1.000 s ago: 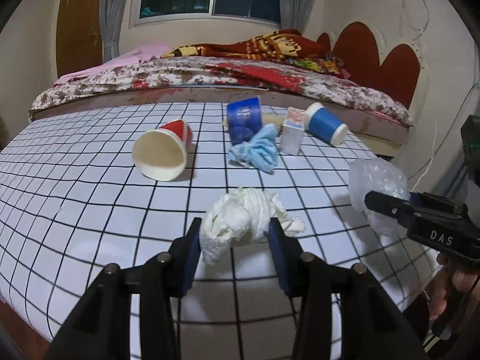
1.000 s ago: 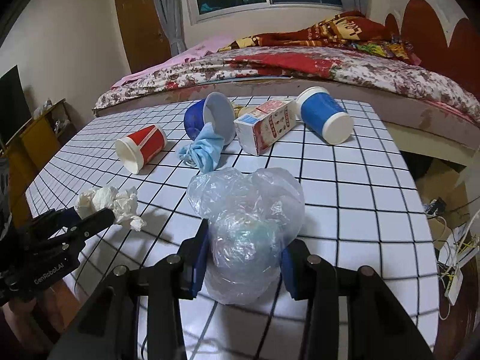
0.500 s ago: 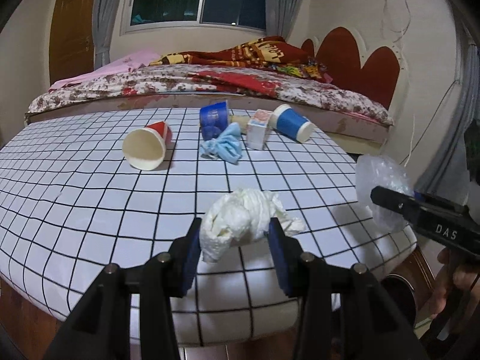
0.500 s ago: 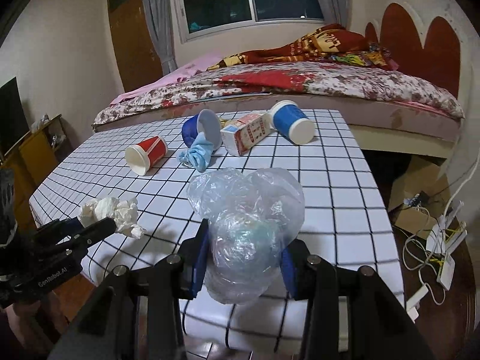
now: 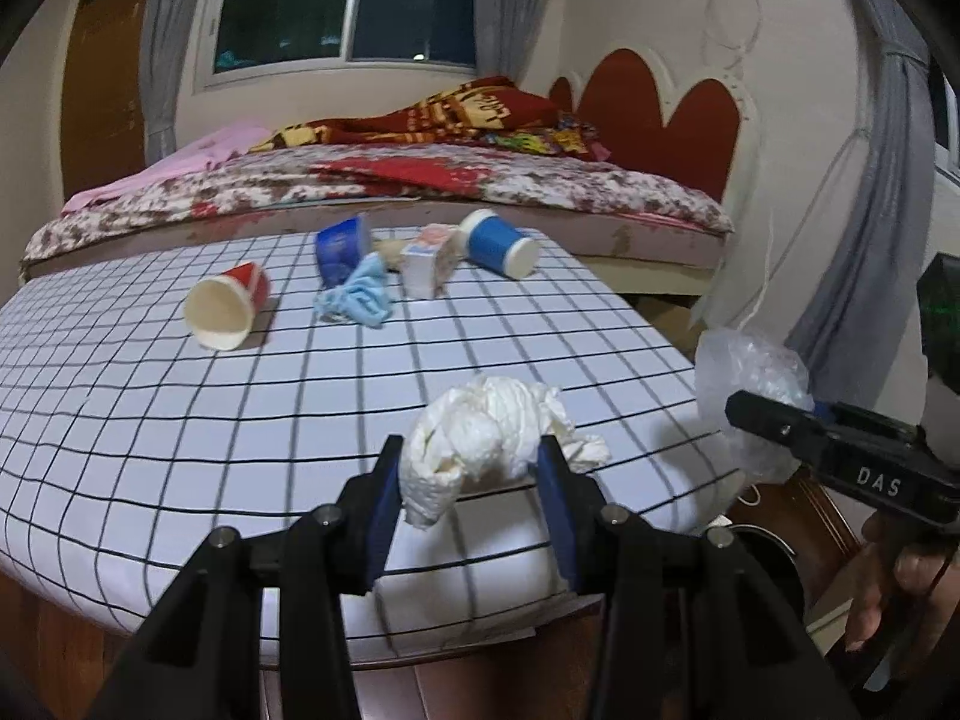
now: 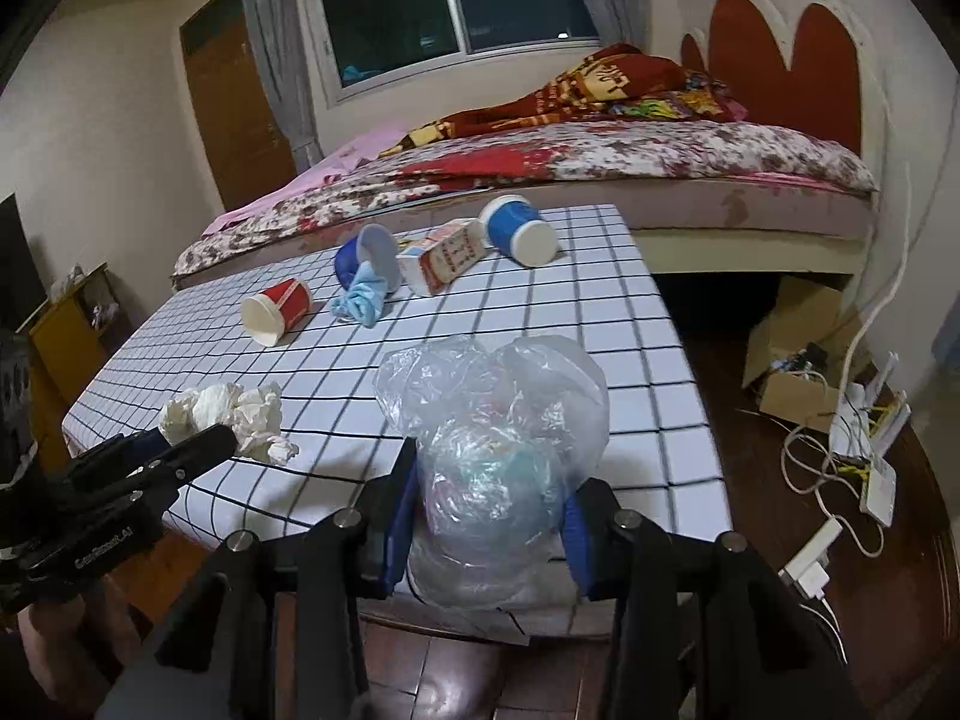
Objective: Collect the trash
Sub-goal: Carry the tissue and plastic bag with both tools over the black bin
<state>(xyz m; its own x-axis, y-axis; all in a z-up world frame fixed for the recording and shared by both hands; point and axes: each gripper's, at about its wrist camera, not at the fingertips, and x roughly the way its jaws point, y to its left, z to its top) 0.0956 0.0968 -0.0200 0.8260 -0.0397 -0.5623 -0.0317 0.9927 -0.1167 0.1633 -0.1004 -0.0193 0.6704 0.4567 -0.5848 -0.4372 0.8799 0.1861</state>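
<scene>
Both jaws are loaded. Your left gripper (image 5: 470,468) pinches the crumpled white tissue wad (image 5: 489,441) between its blue pads, held up off the table over the near edge; loose paper sticks out past the right pad. Your right gripper (image 6: 489,507) is clamped on the crinkled clear plastic bag (image 6: 495,450), which bulges above and below the pads, also at the near edge of the table.

In the left wrist view the right gripper (image 5: 774,420) sits off to the right with the bag (image 5: 750,384) beyond the table's corner. In the right wrist view the left gripper (image 6: 198,441) shows at left with the tissue (image 6: 228,414).

Trash on the white black-grid tablecloth (image 5: 180,408), all at the far end, well apart from both grippers:
- red paper cup (image 5: 225,306) on its side, mouth toward you
- light blue face mask (image 5: 360,297), crumpled, touching the dark blue plastic cup (image 5: 341,246) behind it
- small white-and-red milk carton (image 6: 441,255) lying down, just beside the mask
- blue paper cup with white rim (image 6: 519,231) on its side, next to the carton

Bed with floral blanket (image 6: 570,162) stands behind the table. Cardboard box (image 6: 792,360) and white cables (image 6: 840,456) lie on the floor at right.
</scene>
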